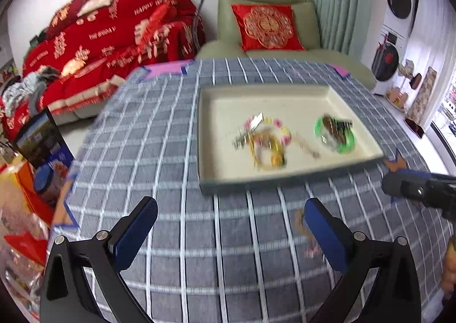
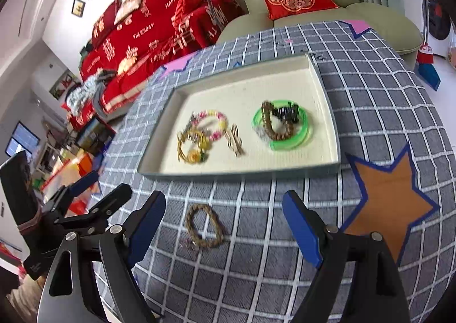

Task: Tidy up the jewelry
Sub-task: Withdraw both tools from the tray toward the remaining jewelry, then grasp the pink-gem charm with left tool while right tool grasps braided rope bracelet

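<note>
On the table with the grey checked cloth (image 2: 370, 100) you have a shallow cream tray (image 2: 327, 112), and most of the jewelry lies inside it. At the left part of the tray you see a pink and yellow bead bracelet (image 2: 219, 120), touching a gold bracelet with a yellow flower (image 2: 193, 152); just beside them, toward the middle, lies a small gold hair clip (image 2: 235, 140). At the right part a green bangle (image 2: 287, 145) lies flat, and a brown bead bracelet (image 2: 270, 126) and a black claw clip (image 2: 286, 113) rest over it. One braided brown bracelet (image 2: 203, 227) lies outside the tray, on the cloth, just in front of the near rim. Your right gripper (image 2: 223, 223) hovers over this bracelet with its blue fingers (image 2: 299, 229) spread wide, one on each side, and it holds nothing. Your left gripper (image 1: 230, 226) is also spread wide and holds nothing, above bare cloth in front of the tray. Its view is blurred, so the small things look smeared there. An orange star sticker (image 2: 393, 203) is on the cloth to the right of the bracelet.
</note>
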